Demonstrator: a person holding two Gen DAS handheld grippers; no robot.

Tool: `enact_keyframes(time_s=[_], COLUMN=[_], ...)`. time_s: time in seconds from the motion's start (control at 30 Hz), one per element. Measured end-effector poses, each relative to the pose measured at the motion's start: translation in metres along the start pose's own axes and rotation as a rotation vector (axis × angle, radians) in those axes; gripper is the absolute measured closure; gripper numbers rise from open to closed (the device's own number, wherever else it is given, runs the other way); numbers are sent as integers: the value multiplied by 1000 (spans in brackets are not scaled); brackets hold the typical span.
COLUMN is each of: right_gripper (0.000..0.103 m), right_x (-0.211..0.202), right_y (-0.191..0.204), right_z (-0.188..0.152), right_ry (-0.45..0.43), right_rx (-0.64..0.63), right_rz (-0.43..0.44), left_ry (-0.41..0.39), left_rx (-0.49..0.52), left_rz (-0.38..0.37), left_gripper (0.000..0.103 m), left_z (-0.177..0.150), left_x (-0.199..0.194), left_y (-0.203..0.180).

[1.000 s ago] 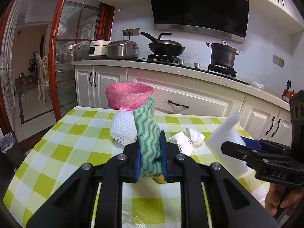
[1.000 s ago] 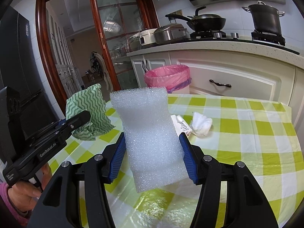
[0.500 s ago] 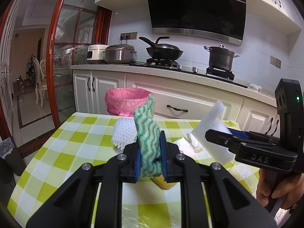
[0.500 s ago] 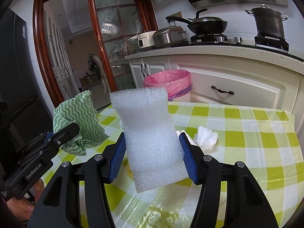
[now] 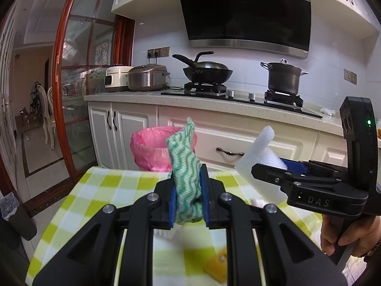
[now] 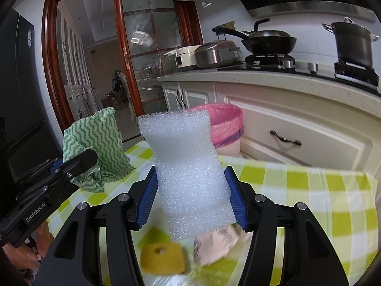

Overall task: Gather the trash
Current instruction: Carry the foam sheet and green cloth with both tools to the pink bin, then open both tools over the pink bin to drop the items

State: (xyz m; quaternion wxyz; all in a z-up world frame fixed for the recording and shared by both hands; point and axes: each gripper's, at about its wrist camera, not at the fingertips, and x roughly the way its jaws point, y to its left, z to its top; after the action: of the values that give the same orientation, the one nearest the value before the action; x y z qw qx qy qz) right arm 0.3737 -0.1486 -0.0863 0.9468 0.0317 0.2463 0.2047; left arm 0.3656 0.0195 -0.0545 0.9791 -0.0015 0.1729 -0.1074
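Left claw (image 5: 188, 196) grips green cloth (image 5: 185, 174); right claw (image 6: 191, 199) clamps foam (image 6: 188, 169), hiding bin (image 6: 226, 124) partly; table scraps blurred

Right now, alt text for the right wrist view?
The right hand-held gripper clamps a white foam block above a green-checked table, facing a pink-lined bin; the left hand-held gripper holds a green wavy cloth.

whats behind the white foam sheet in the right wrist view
Behind the white foam sheet stands the bin with the pink bag, beyond the table's far edge. The foam covers the bin's left part, so its contents cannot be seen.
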Motion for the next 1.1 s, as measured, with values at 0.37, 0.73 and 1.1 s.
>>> enact_keyframes(time_s=[0.37,0.73,1.1], right_gripper=[49,49,47], right_x=[87,191,312], right_y=[-35,-76,-105], right_z=[64,129,145], right_ry=[19,12,70], right_rx=[-46,-70,-66], right_rz=[11,22,43], left_ry=[-9,-6,42], left_rx=[15,7,-13], left_rz=[-1,-10,-22], left_gripper=[86,86,75], left_z=[57,104,105], left_x=[108,232,348], left_y=[37,83,123])
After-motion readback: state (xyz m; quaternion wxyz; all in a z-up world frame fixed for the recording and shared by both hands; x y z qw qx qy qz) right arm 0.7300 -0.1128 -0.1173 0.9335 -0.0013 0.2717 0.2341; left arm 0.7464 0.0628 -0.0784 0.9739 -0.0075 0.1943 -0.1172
